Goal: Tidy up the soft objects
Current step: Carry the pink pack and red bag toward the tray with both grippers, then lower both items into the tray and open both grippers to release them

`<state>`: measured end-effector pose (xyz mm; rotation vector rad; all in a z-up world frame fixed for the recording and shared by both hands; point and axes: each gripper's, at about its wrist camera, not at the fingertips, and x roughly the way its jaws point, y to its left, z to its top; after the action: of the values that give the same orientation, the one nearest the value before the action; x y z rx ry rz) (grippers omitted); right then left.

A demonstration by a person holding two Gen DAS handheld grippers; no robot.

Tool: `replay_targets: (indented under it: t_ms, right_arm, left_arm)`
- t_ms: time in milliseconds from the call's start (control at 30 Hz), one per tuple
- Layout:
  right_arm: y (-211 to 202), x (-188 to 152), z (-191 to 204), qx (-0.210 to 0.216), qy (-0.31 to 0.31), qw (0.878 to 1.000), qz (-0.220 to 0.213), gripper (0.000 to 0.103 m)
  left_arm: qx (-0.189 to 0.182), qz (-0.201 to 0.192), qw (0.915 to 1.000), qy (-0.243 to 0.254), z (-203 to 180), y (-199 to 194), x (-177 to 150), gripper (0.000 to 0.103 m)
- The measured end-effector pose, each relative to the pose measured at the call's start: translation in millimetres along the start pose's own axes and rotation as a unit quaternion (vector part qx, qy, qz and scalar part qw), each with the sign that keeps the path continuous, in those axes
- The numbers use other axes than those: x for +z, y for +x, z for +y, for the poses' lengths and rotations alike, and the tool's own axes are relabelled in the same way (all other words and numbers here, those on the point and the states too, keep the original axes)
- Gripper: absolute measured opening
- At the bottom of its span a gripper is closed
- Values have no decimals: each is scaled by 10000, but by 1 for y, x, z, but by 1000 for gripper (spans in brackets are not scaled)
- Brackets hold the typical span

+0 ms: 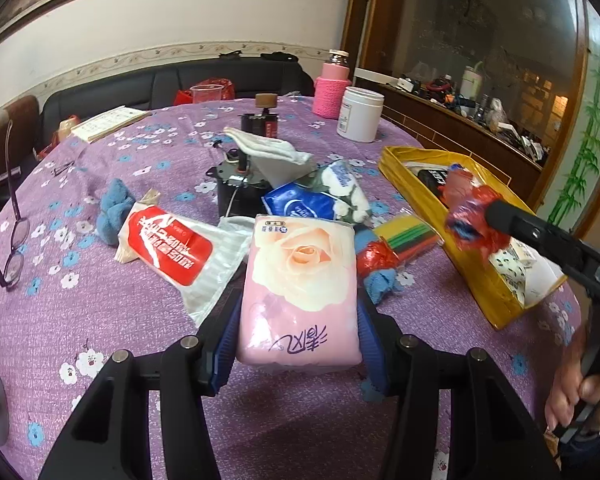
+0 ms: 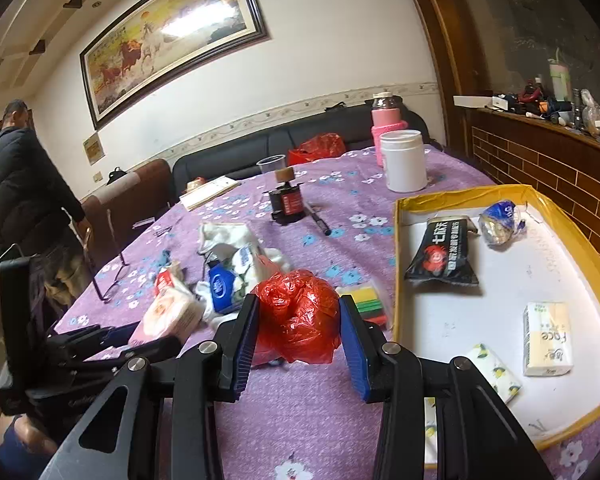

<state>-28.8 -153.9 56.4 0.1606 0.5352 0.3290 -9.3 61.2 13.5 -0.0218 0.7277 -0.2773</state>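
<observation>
My left gripper (image 1: 298, 340) is shut on a pink tissue pack with a rose print (image 1: 300, 280), held just above the purple tablecloth. The right wrist view shows this same pack (image 2: 168, 316) at the left. My right gripper (image 2: 299, 302) is shut on a crumpled red plastic bag (image 2: 298, 316), lifted beside the left rim of the yellow-edged tray (image 2: 460, 320). In the left wrist view the bag (image 1: 472, 216) hangs over that tray (image 1: 476, 280). A red-white packet (image 1: 168, 248), a blue tissue pack (image 1: 300, 204) and a blue cloth (image 1: 114, 208) lie in the pile ahead.
The tray holds a black packet (image 2: 444, 256), a "face" tissue pack (image 2: 548, 336), a lemon-print pack (image 2: 496, 372) and a crumpled wrapper (image 2: 500, 220). Glasses (image 1: 12, 248), a black device (image 1: 236, 188), a white jar (image 1: 360, 114) and a pink bottle (image 1: 331, 88) stand around. A person (image 2: 24, 184) stands far left.
</observation>
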Motion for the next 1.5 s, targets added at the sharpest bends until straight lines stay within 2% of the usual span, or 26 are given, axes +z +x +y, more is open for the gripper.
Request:
replay_targets:
  t_ms: [167, 400, 567, 733, 867, 1000, 1133, 1200, 1300, 1500]
  right_arm:
    - [10, 4, -9, -46, 152, 9997, 161, 43]
    - [12, 18, -22, -133, 358, 9992, 141, 43]
    - [7, 21, -36, -246, 524, 9983, 38, 43]
    - [-8, 18, -55, -312, 624, 9976, -11, 43]
    - [-28, 18, -79, -479, 713, 9962, -137, 43]
    - [-50, 18, -110, -667, 831, 9941, -224, 43]
    - [-65, 22, -134, -714, 947, 9927, -217, 43]
    - [-70, 25, -147, -707, 1069, 9916, -175, 43]
    - [-69, 29, -161, -662, 1244, 9900, -50, 43]
    - [-59, 44, -183, -837, 1373, 9866, 282, 43]
  left_arm:
    - [-61, -33, 10000, 52, -2, -2, 0, 52]
    - [-164, 55, 9998, 33, -2, 1, 0, 52]
    - [-237, 133, 9996, 82, -4, 4, -1, 52]
    - [-148, 58, 9999, 43, -7, -2, -3, 52]
    - [-377, 140, 9992, -84, -19, -5, 2, 52]
    - [-533, 108, 9981, 305, -60, -7, 14, 52]
    - [-887, 352, 9939, 550, -104, 5, 32, 52]
    - [-1105, 462, 9907, 642, -125, 15, 42, 52]
    - [-1161, 557, 9883, 820, -154, 33, 54, 52]
    - [-1376, 851, 9821, 961, -204, 78, 75, 52]
